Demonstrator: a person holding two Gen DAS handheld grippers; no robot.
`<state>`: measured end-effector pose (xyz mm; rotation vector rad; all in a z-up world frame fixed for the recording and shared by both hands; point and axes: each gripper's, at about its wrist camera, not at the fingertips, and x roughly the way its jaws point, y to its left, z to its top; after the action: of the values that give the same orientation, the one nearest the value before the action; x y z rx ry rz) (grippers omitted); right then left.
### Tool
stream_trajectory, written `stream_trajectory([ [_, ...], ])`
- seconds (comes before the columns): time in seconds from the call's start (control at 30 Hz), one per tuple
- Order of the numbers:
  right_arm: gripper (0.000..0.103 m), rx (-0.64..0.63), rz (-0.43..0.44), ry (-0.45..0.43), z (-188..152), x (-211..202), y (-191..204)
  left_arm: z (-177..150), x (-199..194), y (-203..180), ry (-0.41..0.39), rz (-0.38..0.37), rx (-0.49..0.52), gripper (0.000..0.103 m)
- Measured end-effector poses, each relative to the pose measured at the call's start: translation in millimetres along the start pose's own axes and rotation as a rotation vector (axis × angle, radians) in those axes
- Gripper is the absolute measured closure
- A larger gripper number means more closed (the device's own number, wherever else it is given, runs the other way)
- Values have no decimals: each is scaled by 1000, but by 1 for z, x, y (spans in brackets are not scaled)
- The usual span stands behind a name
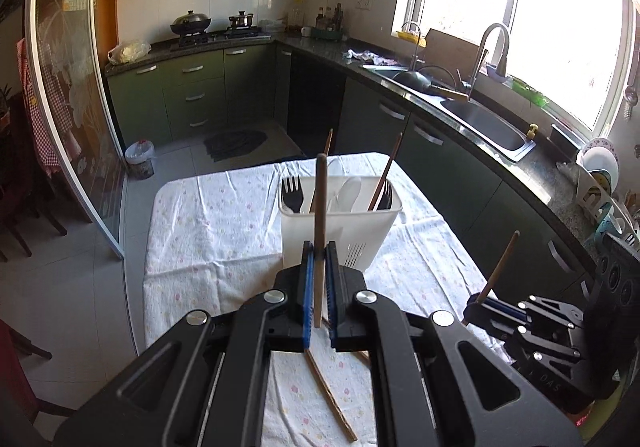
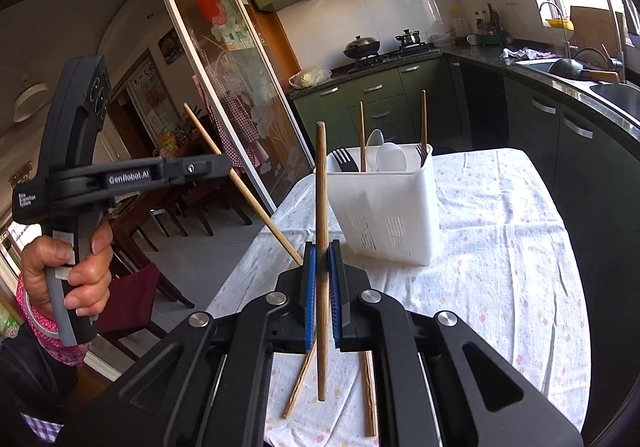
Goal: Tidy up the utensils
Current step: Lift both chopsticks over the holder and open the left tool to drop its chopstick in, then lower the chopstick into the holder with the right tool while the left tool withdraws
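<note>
- The white utensil holder (image 1: pixel 340 223) stood on the table (image 1: pixel 208 231) just ahead of my left gripper (image 1: pixel 319 251), and ahead and a little to the right of my right gripper (image 2: pixel 322 251).
- In the holder were black forks (image 1: pixel 291 189), a white spoon (image 1: pixel 349 193) and two chopsticks (image 1: pixel 385 171).
- My left gripper was clenched on one wooden chopstick (image 1: pixel 320 231), which stood nearly upright between the blue pads (image 1: pixel 308 287).
- My right gripper was also clenched, grasping another chopstick (image 2: pixel 321 231), upright too.
- Two loose chopsticks (image 2: pixel 370 399) lay on the cloth below both grippers.
- My left hand (image 2: pixel 76 271) gripped the handle, to the left of the right gripper.
</note>
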<state>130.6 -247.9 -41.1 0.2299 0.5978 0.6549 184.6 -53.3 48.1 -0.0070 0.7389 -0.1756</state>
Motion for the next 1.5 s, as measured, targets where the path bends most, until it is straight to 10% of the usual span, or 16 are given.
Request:
stream_trajectory([
  [0.53,96,20,-18,-29,4,-21,-11,103,-16,-26,-182,39,32,97],
  [1.1,96,-40,-46,-30,29,-8,7,54,117,-6,157,73,29,97],
  [1.5,96,-84,-60,-44,62,3,22,37,78,-1,137,23,39,80],
])
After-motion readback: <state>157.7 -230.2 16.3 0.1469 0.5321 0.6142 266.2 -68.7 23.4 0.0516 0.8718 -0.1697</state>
